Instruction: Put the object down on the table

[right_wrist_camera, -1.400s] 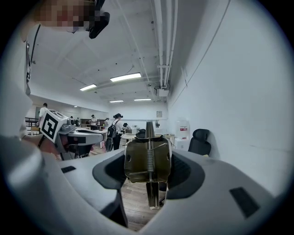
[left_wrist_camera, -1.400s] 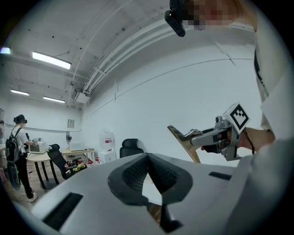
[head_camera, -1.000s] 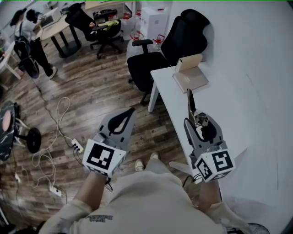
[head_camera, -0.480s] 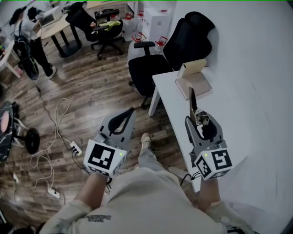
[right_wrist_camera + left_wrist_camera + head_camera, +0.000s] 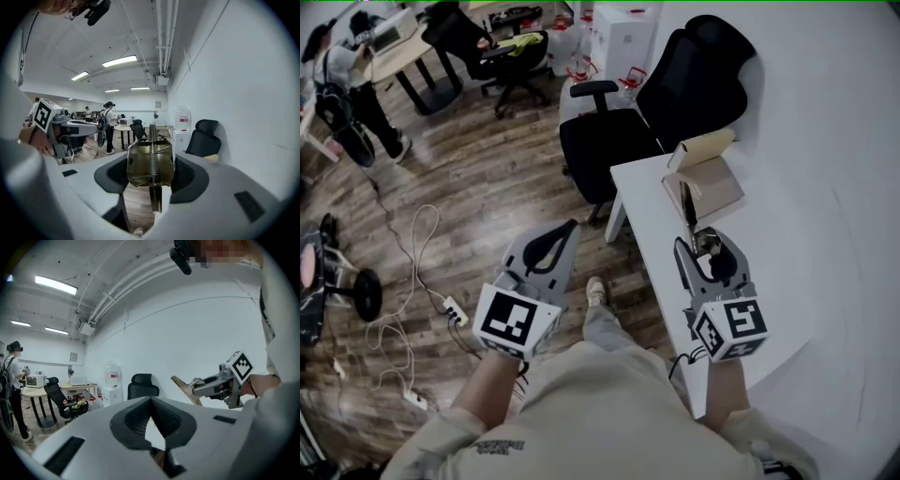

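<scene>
The head camera looks steeply down from above the person. It has the left gripper at 7 o'clock, the right gripper at 3 o'clock over the table, and a black chair at 12 o'clock.

Each gripper camera sits close behind its own jaws and faces nearly level. The right one has a metal tool filling its middle.

The left gripper view catches the right gripper at 3 o'clock. The right gripper view catches the left gripper at 9 o'clock. All three views share the chair.
</scene>
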